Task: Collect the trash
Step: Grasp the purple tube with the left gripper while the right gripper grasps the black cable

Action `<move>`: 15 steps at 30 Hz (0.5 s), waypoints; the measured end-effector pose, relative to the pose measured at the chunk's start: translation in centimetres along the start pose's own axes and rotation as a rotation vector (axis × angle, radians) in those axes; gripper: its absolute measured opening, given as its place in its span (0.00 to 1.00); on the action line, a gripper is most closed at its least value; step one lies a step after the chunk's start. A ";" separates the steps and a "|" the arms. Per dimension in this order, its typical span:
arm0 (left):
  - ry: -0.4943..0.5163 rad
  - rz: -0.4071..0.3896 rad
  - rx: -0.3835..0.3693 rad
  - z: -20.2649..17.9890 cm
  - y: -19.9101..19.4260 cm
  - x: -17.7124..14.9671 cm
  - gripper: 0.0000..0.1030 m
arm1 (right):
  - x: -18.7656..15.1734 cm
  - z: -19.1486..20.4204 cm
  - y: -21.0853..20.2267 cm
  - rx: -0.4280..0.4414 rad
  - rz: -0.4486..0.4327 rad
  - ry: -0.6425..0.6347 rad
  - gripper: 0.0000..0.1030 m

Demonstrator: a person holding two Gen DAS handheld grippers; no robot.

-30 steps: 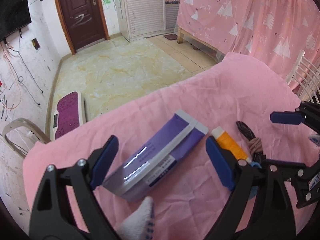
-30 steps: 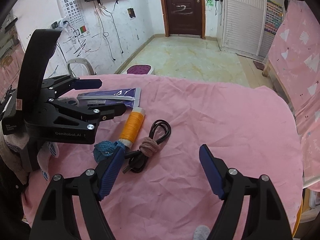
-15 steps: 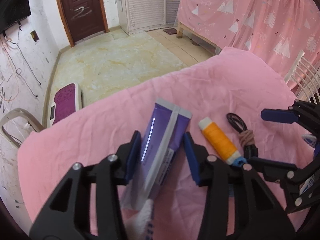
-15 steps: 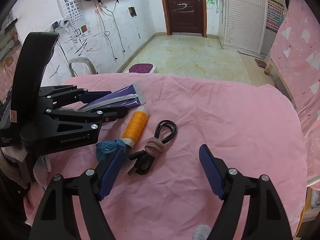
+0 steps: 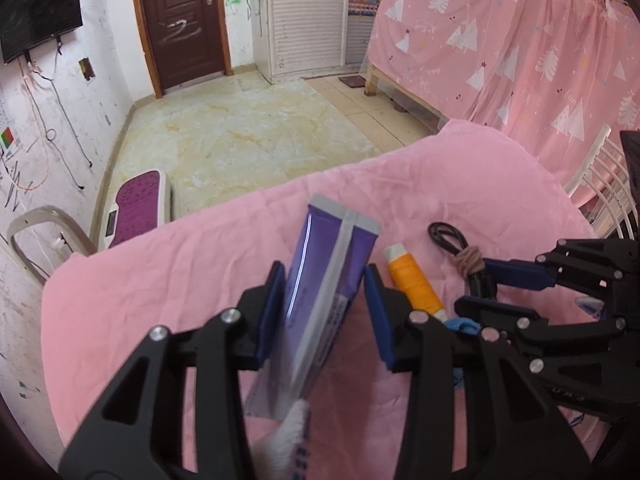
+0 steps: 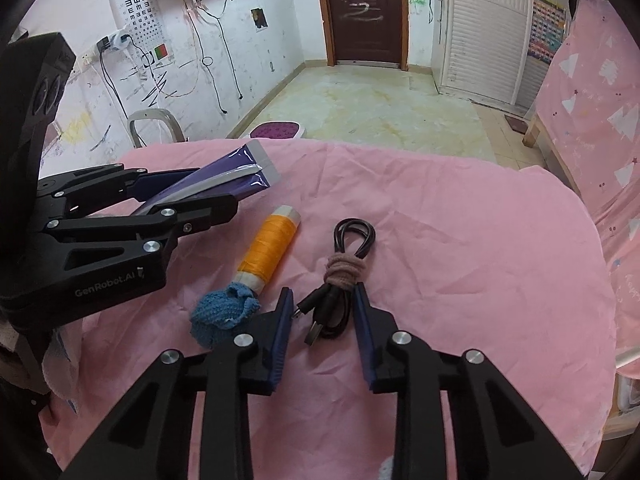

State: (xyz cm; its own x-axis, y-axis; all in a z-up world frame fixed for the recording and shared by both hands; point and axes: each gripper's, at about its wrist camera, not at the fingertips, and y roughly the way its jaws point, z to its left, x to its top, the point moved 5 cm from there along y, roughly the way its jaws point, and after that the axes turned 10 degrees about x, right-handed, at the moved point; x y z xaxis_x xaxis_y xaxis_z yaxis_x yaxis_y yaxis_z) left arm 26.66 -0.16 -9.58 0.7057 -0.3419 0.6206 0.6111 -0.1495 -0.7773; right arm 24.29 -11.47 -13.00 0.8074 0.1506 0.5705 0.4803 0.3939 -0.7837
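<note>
A flat purple tube (image 5: 332, 240) is clamped between the blue pads of my left gripper (image 5: 324, 280), whose jaws are still closing; its far end is raised off the pink tablecloth (image 6: 460, 240). My right gripper (image 6: 322, 300) is closing its jaws around a coiled black cable (image 6: 354, 236) tied with a brown band. Its pads touch the bundle's plug end on both sides. Between the two grippers lie an orange thread spool (image 6: 270, 248) and a crumpled blue knit scrap (image 6: 220, 312). The right wrist view shows the left gripper (image 6: 212, 190) holding the tube (image 6: 240, 168) at the left.
The table's far edge drops to a tiled floor with a purple scale (image 5: 136, 208). A grey plastic chair (image 5: 32, 232) stands at the left, a white slatted chair (image 5: 600, 184) at the right. A white gloved fingertip (image 5: 296, 428) shows under the tube.
The left jaws closed from wide onto the purple tube, turned it lengthwise and raised it. The right jaws, wide half a second ago, have closed in on the black cable.
</note>
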 end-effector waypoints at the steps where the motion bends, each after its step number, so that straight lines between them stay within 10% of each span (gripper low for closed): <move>1: 0.000 -0.004 0.000 -0.1 -0.1 0.0 0.38 | 0.0 -0.1 -0.1 -0.002 -0.004 0.005 0.19; 15: -0.016 -0.084 0.022 -1.1 -1.9 0.5 0.38 | -0.9 -3.2 -5.6 0.009 -0.121 0.078 0.12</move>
State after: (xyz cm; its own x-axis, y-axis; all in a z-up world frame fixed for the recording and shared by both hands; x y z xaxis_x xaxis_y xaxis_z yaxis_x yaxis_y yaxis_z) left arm 25.48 -1.05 -7.86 0.6570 -0.3144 0.6852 0.6761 -0.1564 -0.7200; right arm 21.98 -16.75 -9.88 0.7682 0.0308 0.6395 0.5727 0.4135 -0.7078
